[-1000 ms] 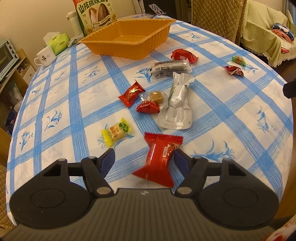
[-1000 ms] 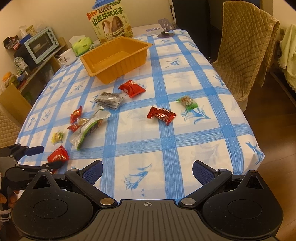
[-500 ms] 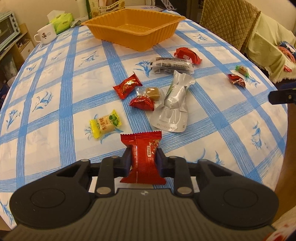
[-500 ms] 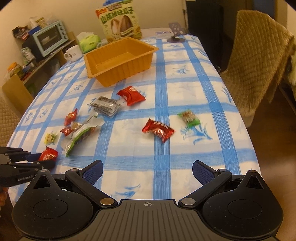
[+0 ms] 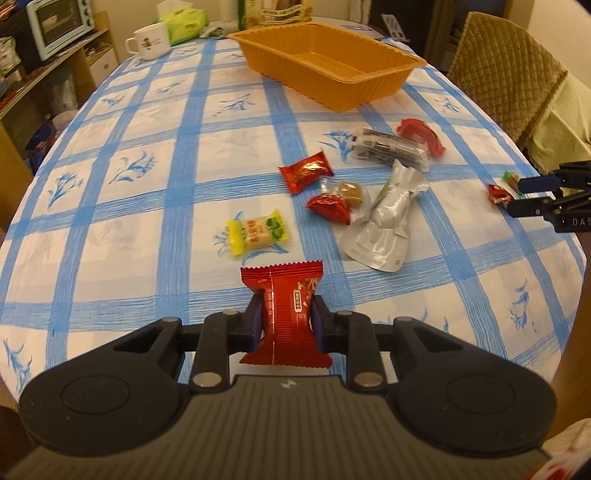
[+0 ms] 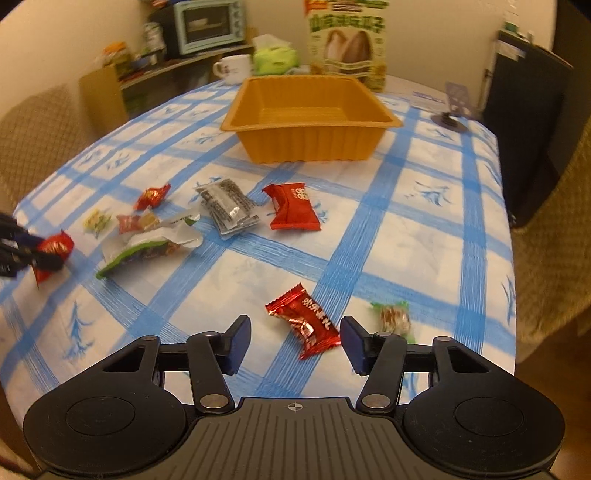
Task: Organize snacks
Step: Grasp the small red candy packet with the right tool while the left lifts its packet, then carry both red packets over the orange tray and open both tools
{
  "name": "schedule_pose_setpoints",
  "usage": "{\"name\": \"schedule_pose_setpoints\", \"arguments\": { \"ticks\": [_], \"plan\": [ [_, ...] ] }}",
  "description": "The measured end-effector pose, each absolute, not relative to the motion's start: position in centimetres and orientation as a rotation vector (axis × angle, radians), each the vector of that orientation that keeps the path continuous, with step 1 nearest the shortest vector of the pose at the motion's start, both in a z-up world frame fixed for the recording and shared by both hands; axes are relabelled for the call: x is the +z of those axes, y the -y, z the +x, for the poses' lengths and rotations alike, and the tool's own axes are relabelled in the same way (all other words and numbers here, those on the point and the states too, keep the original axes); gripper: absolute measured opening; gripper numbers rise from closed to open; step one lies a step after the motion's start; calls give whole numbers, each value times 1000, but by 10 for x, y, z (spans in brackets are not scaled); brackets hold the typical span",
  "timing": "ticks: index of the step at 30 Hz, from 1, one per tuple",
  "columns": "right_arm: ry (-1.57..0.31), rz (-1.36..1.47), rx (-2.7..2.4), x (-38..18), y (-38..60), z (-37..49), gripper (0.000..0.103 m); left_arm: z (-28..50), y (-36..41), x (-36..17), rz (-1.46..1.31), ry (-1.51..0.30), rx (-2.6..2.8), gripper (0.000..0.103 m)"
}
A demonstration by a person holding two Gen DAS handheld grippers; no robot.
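Domestic dining room. The bench [image 5: 147, 155] carries a white cloth with a blue check and flower print, a household covering. Beyond its far edge, a shelf unit [image 6: 147, 77] against the wall holds a small pale-blue toaster oven [image 6: 208, 24] and assorted jars. On the bench near that shelf stand a white mug [image 5: 149, 40] and a green tissue pack [image 5: 184, 24]. Quilted padded chairs [image 5: 506, 70] stand at the bench's sides, one with a draped cloth beside it.
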State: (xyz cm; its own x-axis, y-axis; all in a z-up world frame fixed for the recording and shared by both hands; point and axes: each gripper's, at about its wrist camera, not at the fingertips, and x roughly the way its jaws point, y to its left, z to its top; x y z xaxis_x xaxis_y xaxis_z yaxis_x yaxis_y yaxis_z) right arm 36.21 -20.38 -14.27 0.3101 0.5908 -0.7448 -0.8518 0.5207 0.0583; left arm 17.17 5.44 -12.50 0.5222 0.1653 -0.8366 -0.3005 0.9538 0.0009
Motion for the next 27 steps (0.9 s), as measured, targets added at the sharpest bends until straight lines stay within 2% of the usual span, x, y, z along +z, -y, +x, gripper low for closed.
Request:
{"name": "schedule_pose_setpoints", "arguments": {
  "ticks": [4,8,10,12,18,27],
  "plan": [
    [-801,-456,1050,-149,197,373,44,168,-58,-122,-175,-975,324,24],
    [-805,-485,1088,-155,195,382,41,167,-57,-117,-192,-966,351,24],
    [-819,-482,1110,-156,195,386,31,167,-55,-115,-196,-961,361,24],
    [-833,-471,1125,-156,194,388,26,168,-54,-112,-204,-954,366,24],
    [-845,-372,1120,-140,193,390,25,176,-54,-95,-248,-917,354,24],
    [-831,-190,1068,-83,170,414,25,229,-64,-56,-245,-834,278,24]
  ]
}}
